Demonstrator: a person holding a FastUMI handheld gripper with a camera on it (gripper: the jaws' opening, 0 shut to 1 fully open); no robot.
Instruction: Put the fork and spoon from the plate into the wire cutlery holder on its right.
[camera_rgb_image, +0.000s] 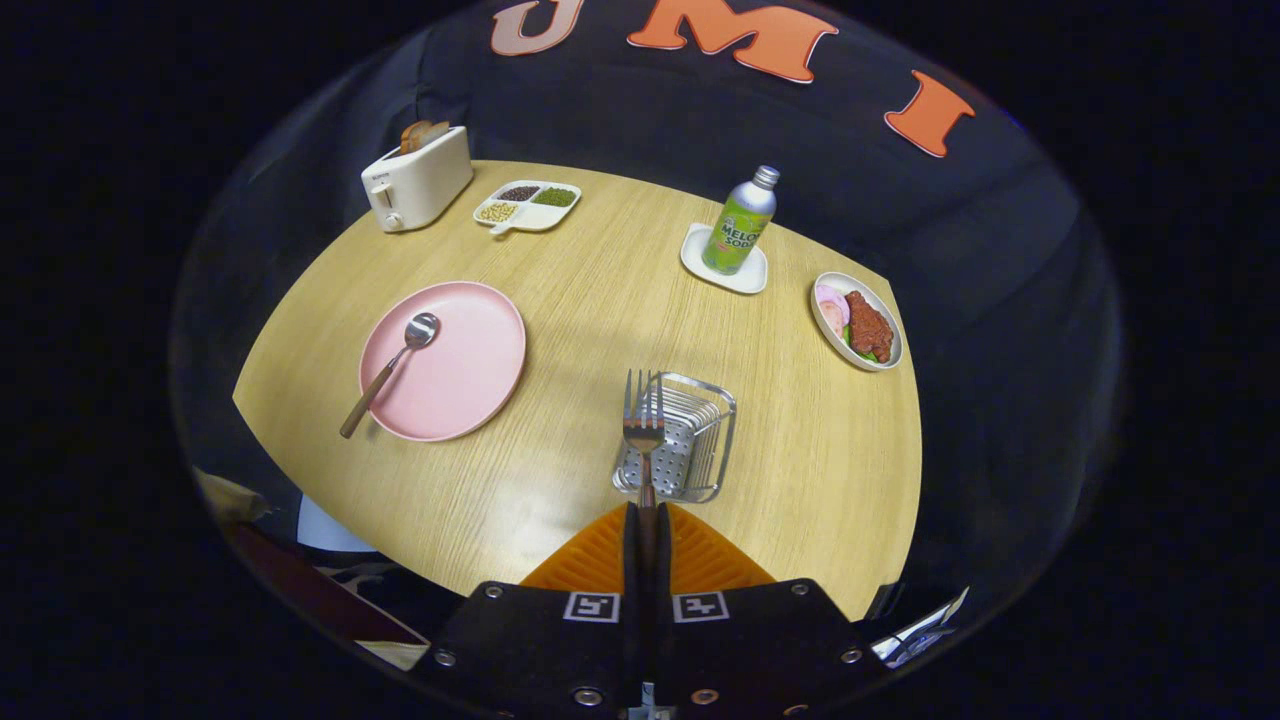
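Toaster holding bread, divided snack tray, soda bottle on white coaster, plate of food, wooden table

Table looks like matt light wood grain, plate is smooth matt. Fork and wire cutlery holder are shiny metal; spoon has a wooden-looking handle.

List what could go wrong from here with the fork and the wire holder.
1. The hand-held gripper is shut on the fork by its handle, tines pointing away; releasing now may land it tines-first, or let it catch the rim of the wire cutlery holder.
2. The light holder may slide or tip if bumped.
3. The spoon overhangs the pink plate and could roll off when grasped.
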